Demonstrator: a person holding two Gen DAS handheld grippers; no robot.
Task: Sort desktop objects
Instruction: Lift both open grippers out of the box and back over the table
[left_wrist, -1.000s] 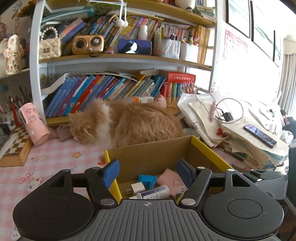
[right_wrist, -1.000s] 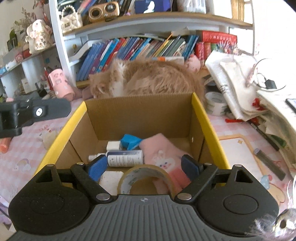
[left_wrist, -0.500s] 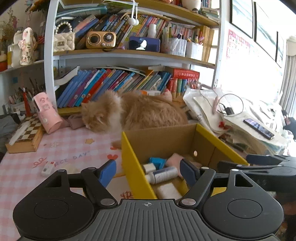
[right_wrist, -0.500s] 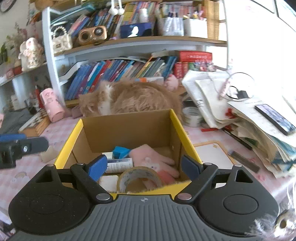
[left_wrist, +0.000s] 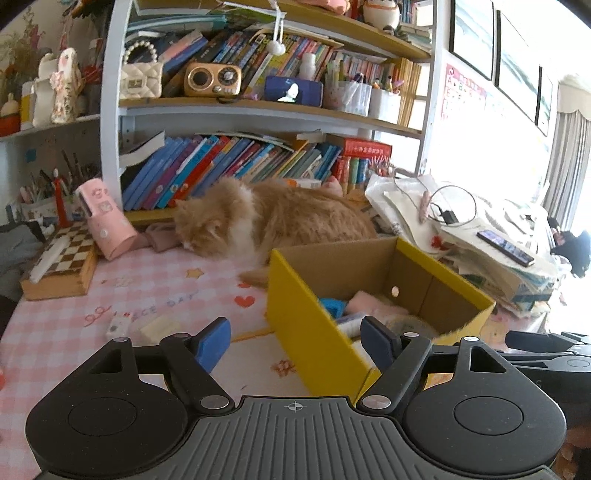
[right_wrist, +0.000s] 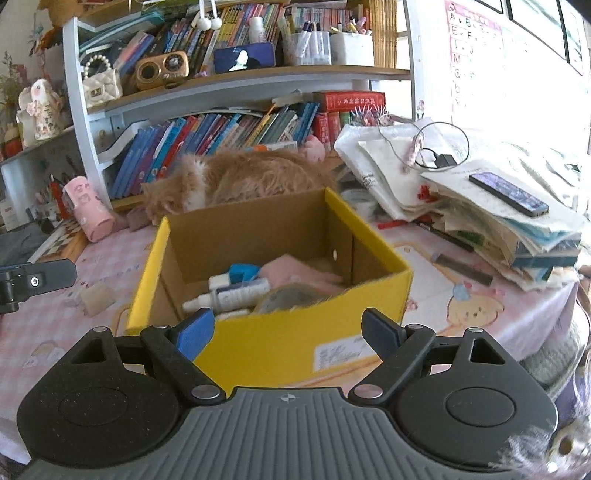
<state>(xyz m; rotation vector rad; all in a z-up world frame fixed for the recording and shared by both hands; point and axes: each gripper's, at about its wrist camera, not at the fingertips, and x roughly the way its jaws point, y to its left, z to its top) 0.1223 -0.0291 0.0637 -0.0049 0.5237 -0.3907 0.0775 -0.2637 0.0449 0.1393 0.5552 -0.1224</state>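
A yellow cardboard box (right_wrist: 295, 339) stands on the pink checked tablecloth. Inside lie a white bottle (right_wrist: 236, 293), a blue item (right_wrist: 242, 271), a pink plush piece (right_wrist: 291, 271) and a tape roll (right_wrist: 295, 297). My right gripper (right_wrist: 287, 334) hovers open before the box's near wall, holding nothing. My left gripper (left_wrist: 295, 343) is open and empty at the box's (left_wrist: 306, 332) left corner. Left of the box, a cream block (left_wrist: 159, 326) and a small white item (left_wrist: 118, 325) rest on the cloth.
An orange cat (left_wrist: 266, 221) lies behind the box, in front of a full bookshelf. A pink case (left_wrist: 105, 221) and a chessboard (left_wrist: 61, 264) sit at the far left. A paper pile with a phone (right_wrist: 508, 192) fills the right side.
Both grippers have drawn back from over the box, which now shows its outer walls. The left gripper has shifted left, and its jaws have spread a little wider.
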